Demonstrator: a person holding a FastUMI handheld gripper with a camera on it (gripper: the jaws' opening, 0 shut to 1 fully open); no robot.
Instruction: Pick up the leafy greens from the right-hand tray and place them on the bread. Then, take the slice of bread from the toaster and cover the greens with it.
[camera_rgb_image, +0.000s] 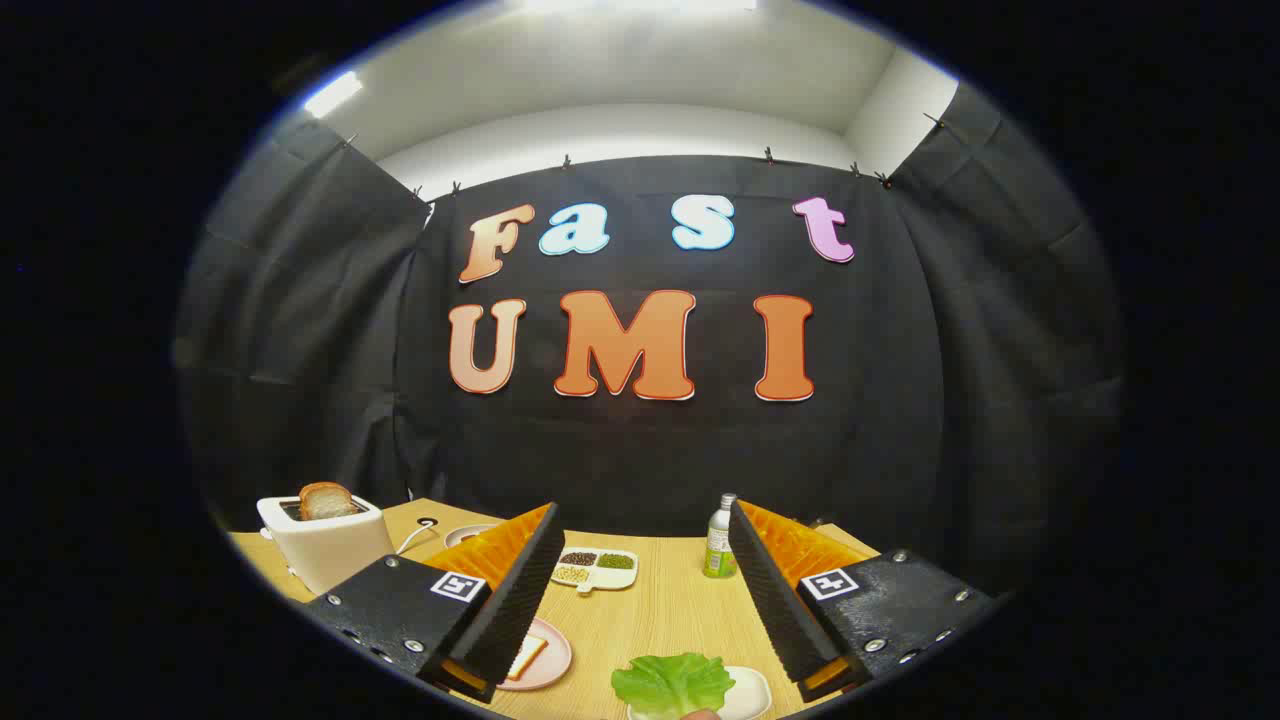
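The hand-held gripper (640, 590) is hovering above the wooden bench (670, 610) with its fingers spread wide and gripping nothing. The leafy greens (672, 683) are lying on a small white tray (752, 690) at the bench's near edge, between the fingers. A slice of bread (525, 655) is resting on a pink plate (552, 660) beside the left finger. Another slice (325, 500) is standing in the white toaster (325, 545) at the bench's far left corner. A divided dish (596, 569) and a bottle (719, 538) are sitting toward the far edge.
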